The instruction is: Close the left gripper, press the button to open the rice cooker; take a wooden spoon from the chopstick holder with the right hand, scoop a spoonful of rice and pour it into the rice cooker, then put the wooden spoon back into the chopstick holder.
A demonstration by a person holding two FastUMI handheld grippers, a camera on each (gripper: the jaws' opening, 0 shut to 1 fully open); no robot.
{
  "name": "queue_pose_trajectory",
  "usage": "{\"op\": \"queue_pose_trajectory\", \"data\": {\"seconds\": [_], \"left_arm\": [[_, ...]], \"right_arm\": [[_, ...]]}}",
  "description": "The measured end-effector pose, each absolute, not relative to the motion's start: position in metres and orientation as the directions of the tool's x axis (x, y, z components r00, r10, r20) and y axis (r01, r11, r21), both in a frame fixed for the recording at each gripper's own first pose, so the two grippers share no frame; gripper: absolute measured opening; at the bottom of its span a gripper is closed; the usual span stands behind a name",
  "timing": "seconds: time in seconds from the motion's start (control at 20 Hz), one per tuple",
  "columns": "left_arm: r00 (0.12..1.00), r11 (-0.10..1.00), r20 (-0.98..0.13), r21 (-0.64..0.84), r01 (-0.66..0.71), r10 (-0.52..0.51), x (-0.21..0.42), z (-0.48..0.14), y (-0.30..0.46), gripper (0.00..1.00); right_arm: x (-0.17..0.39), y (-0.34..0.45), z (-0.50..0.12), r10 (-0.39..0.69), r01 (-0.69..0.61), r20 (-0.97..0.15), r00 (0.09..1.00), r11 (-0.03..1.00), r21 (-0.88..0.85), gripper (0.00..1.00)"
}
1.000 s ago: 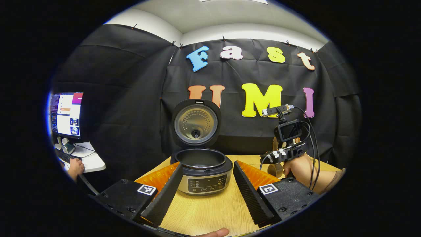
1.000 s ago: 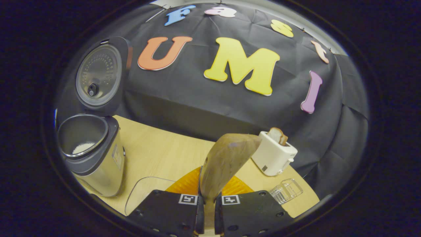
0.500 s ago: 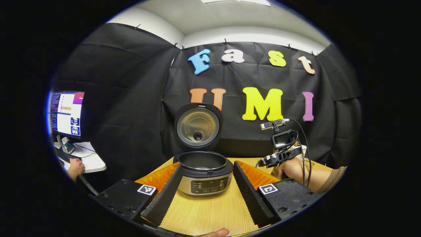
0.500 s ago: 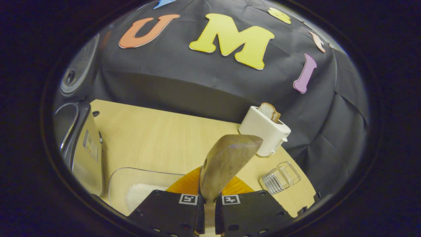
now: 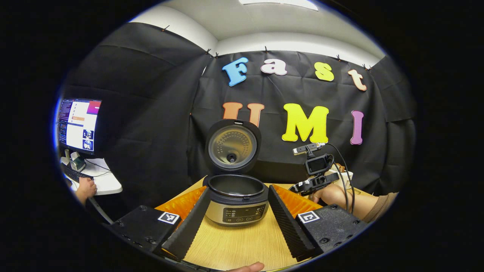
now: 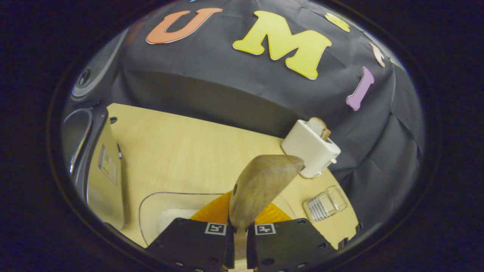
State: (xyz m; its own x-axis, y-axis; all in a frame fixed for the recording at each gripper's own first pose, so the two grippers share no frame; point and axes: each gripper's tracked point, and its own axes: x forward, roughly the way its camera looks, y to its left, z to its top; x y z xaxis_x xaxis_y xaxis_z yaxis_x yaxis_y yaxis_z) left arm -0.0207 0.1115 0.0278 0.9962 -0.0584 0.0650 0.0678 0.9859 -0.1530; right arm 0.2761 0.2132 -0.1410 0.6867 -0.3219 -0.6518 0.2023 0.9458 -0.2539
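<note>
The right tongs [image 6: 237,241] are pinched narrow on the handle of the wooden spoon [image 6: 257,190], one finger pressing each side. The spoon's long axis runs up and away from the tongs, its bowl leaning to the right and ending in front of the toaster [image 6: 308,149]. Just below the spoon sits one clear dish [image 6: 151,211] with a heap of white rice [image 6: 168,221] in it, on the wooden counter [image 6: 181,151]. At the left edge of the right gripper view stands the rice cooker [image 6: 102,166], lid raised; a small label on its side is too blurred to read. One white toaster holds a single slice of bread [image 6: 319,126], and a small clear ribbed box [image 6: 325,204] lies just beside it, nearer the counter's edge.

The left tongs [image 5: 236,215] are spread wide and hold nothing, the fingers flanking the cooker's front. In the left gripper view the cooker [image 5: 236,200] faces the camera with its lid upright and its pot [image 5: 235,185] open; the panel buttons carry marks too small to read. To the right, a hand [image 5: 332,194] holds the other gripper low over the counter, well apart from the cooker. Far left, a monitor [image 5: 77,124] stands on a white desk [image 5: 102,183], and another hand [image 5: 85,187] rests there.
</note>
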Motion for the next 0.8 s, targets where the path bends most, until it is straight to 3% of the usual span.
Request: {"op": "queue_pose_trajectory", "data": {"seconds": [0.1, 0.2, 0.35, 0.6, 0.8], "left_arm": [[0.996, 0.987, 0.067, -0.149, 0.063, -0.054, -0.021, 0.029, 0.114, 0.98], [0.996, 0.985, 0.069, -0.158, 0.066, -0.056, -0.022, 0.028, 0.115, 0.98], [0.995, 0.982, 0.074, -0.176, 0.073, -0.061, -0.022, 0.029, 0.114, 0.98], [0.996, 0.98, 0.067, -0.186, 0.076, -0.064, -0.021, 0.027, 0.114, 0.98], [0.996, 0.977, 0.063, -0.197, 0.076, -0.065, -0.019, 0.025, 0.115, 0.97]], "right_arm": [[0.264, 0.228, -0.152, -0.254, 0.155, -0.699, 0.668, 0.967, -0.203, 0.12], [0.264, 0.231, -0.148, -0.241, 0.118, -0.669, 0.703, 0.967, -0.225, 0.16], [0.257, 0.254, -0.151, -0.155, 0.039, -0.647, 0.746, 0.981, -0.19, 0.12], [0.244, 0.264, -0.145, 0.042, 0.049, -0.639, 0.768, 0.991, 0.124, 0.13], [0.247, 0.242, -0.147, 0.149, 0.124, -0.591, 0.793, 0.91, 0.396, 0.13]]}}
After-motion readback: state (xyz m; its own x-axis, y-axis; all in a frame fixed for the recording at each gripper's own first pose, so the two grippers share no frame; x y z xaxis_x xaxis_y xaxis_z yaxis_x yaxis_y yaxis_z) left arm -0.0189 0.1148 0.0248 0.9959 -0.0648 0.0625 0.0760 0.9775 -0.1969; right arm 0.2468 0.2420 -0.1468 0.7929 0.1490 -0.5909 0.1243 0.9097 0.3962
